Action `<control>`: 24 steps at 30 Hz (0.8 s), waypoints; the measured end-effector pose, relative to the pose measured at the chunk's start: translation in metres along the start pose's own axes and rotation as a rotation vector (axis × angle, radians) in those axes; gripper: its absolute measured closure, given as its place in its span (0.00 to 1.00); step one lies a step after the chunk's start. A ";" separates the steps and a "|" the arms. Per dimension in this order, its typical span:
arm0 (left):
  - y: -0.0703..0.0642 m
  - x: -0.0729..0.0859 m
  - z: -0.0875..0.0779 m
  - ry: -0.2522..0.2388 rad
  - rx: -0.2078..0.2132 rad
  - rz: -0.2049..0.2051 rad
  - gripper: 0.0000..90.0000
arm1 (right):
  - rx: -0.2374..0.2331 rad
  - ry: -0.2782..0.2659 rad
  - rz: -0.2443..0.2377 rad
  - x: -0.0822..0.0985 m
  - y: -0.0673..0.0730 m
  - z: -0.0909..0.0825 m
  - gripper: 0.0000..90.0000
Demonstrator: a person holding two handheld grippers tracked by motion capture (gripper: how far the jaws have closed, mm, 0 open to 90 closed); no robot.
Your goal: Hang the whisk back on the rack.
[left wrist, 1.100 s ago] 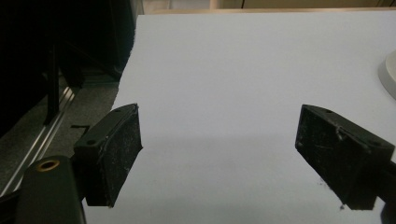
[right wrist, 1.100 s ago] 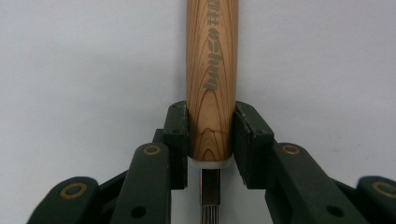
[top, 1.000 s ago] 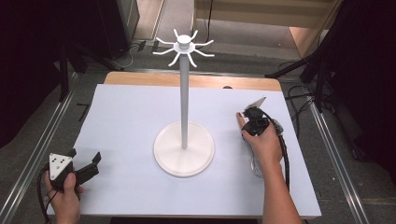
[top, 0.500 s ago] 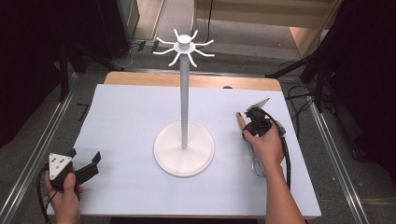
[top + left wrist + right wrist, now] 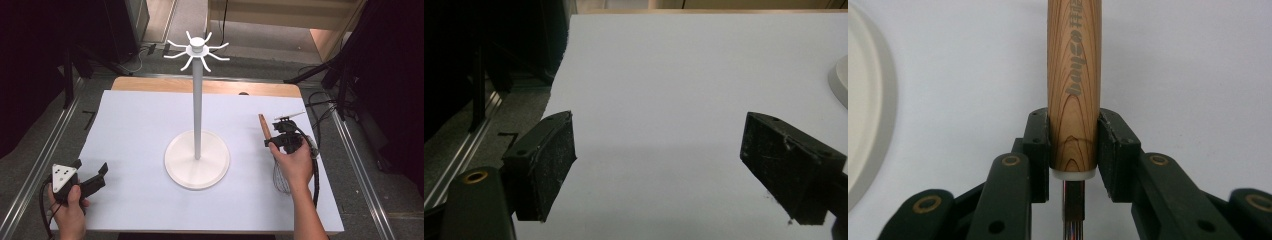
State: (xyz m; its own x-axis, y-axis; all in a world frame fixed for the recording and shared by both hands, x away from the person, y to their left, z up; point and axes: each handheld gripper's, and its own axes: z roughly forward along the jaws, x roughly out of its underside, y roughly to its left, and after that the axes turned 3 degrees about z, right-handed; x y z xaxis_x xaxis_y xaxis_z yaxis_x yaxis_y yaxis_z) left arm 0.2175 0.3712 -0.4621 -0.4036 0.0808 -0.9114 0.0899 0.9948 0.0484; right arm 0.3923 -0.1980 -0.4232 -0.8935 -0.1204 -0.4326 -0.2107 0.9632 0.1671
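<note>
A: Dark room, white table (image 5: 140, 150) with one tall stand (image 5: 198, 100) on a round base in the middle, hooks (image 5: 197, 50) at the top, all bare.

B: So nothing hung yet?

A: Nothing. The only utensil is a whisk (image 5: 272, 155), lying flat on the table well right of the stand base, wooden handle (image 5: 1073, 75) pointing away from the person, wire end under the right hand (image 5: 295, 165).

B: Right gripper (image 5: 1073, 145)?

A: Jaws closed narrow on the handle's lower end, just above the white collar, one pad on each side. Looks like a firm, centred grip. In the high view the whisk seems to rest on the table, not lifted; hard to be sure.

B: Left gripper (image 5: 92, 182)?

A: Parked at the near left corner, jaws wide, nothing between them, just bare table ahead.

B: Progress, then?

A: My read: grasp done, early stage. Left to do: lift, carry to the stand top, catch it on a hook, let go. Can't see a hanging loop on the whisk, so can't tell how it would seat.
</note>
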 end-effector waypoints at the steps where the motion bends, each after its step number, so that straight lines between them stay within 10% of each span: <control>1: 0.000 0.000 0.000 0.004 -0.003 0.003 0.17 | -0.005 -0.029 -0.013 0.005 0.002 -0.006 0.78; 24: -0.001 0.000 -0.001 -0.006 -0.004 0.009 0.17 | -0.071 -0.425 -0.087 0.040 0.029 -0.049 0.78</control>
State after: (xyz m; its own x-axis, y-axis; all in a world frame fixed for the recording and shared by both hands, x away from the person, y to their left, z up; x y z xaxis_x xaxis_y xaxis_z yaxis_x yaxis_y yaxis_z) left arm 0.2166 0.3700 -0.4621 -0.3973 0.0892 -0.9133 0.0901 0.9942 0.0580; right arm 0.3308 -0.1870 -0.3928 -0.6321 -0.0764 -0.7712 -0.3180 0.9330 0.1682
